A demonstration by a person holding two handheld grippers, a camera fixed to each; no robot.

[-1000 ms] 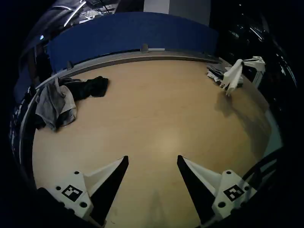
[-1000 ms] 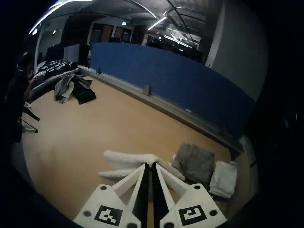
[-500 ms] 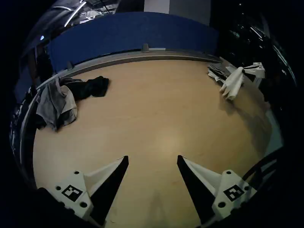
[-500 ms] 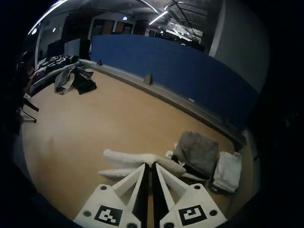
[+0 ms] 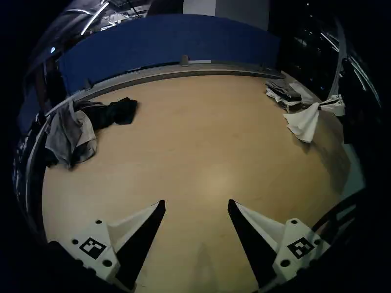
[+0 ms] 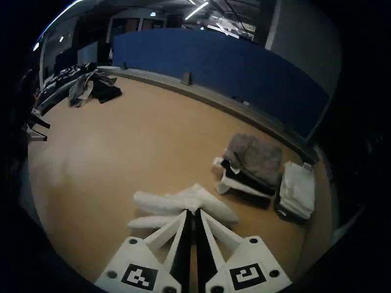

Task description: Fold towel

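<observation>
A white towel (image 6: 181,202) hangs bunched from my right gripper (image 6: 193,213), whose fingers are shut on its top edge just above the wooden table (image 6: 127,141). From the left gripper view, that towel (image 5: 305,124) dangles at the far right under the right gripper (image 5: 334,102). My left gripper (image 5: 195,202) is open low over the bare table (image 5: 205,146), with nothing between its fingers.
Folded stacks lie beyond the held towel: a grey-topped one (image 6: 254,156) and a white one (image 6: 298,188). A heap of unfolded cloths (image 5: 73,134) with a dark piece (image 5: 115,112) sits at the far left. A blue partition (image 5: 166,46) runs along the table's back edge.
My right gripper has drawn back from the folded stacks with the white towel, which hangs lower over the table. My left gripper has not moved.
</observation>
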